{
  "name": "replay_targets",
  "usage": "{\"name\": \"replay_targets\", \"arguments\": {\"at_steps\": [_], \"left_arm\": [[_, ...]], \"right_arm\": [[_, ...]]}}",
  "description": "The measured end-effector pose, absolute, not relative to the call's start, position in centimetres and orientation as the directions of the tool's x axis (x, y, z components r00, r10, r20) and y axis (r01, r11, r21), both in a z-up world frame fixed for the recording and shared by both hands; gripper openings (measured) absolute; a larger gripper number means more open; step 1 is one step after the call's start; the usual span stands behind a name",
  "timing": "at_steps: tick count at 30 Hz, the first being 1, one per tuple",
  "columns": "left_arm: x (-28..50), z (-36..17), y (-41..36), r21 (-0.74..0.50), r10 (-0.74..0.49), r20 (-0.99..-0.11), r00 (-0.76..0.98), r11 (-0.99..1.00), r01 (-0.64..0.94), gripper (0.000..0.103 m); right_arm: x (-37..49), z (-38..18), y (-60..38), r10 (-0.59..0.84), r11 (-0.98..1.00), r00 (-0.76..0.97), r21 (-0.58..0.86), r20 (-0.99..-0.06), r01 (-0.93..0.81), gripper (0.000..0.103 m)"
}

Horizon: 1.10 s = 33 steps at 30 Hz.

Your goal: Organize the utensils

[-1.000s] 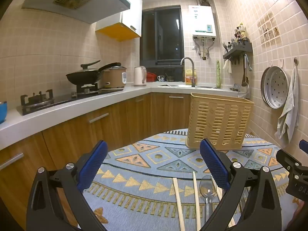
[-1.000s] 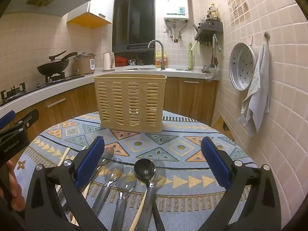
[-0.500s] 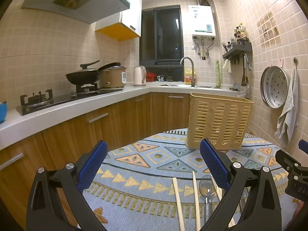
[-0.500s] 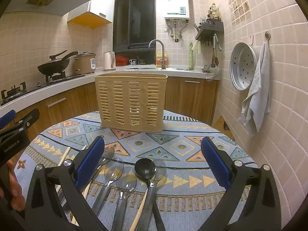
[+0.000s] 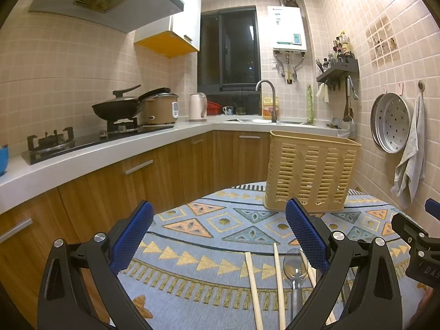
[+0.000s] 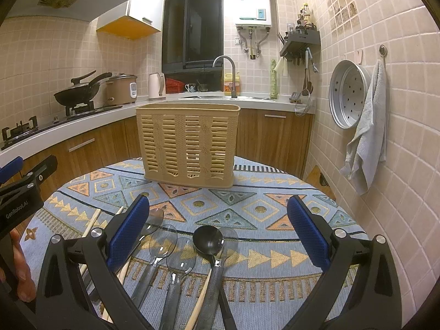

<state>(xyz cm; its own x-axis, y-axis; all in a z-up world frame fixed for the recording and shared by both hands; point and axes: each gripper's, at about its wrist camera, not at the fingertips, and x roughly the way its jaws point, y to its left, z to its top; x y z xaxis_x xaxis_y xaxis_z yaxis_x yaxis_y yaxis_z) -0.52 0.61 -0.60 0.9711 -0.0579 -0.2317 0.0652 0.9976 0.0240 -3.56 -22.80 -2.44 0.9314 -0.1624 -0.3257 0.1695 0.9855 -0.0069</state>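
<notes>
Hovering my right gripper (image 6: 217, 233), jaws wide apart and empty, over the black spoon (image 6: 208, 239) on the patterned cloth (image 6: 261, 209); handle runs back toward me, slatted utensil basket (image 6: 188, 143) straight ahead. Left gripper (image 5: 218, 236), also apart, sits farther off beside the chopsticks (image 5: 253, 283).

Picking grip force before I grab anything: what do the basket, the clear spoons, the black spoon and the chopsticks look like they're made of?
Basket: beige moulded plastic, slotted walls, matte.
Clear spoons: see-through bowls, probably hard plastic, with darker handles.
Black spoon: glossy black bowl, likely plastic; could be coated metal.
Chopsticks: pale, matte sticks, apparently wood or bamboo.
</notes>
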Motion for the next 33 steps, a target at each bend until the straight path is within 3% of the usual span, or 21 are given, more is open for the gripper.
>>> {"name": "replay_targets", "arguments": {"at_steps": [33], "left_arm": [[-0.43,-0.34,0.52,0.019,-0.06,-0.238,0.969,0.998,0.066,0.094]], "right_arm": [[-3.03,-2.77,-23.1,-0.168,0.981,0.917,0.029,-0.36,0.191,0.096]]}}
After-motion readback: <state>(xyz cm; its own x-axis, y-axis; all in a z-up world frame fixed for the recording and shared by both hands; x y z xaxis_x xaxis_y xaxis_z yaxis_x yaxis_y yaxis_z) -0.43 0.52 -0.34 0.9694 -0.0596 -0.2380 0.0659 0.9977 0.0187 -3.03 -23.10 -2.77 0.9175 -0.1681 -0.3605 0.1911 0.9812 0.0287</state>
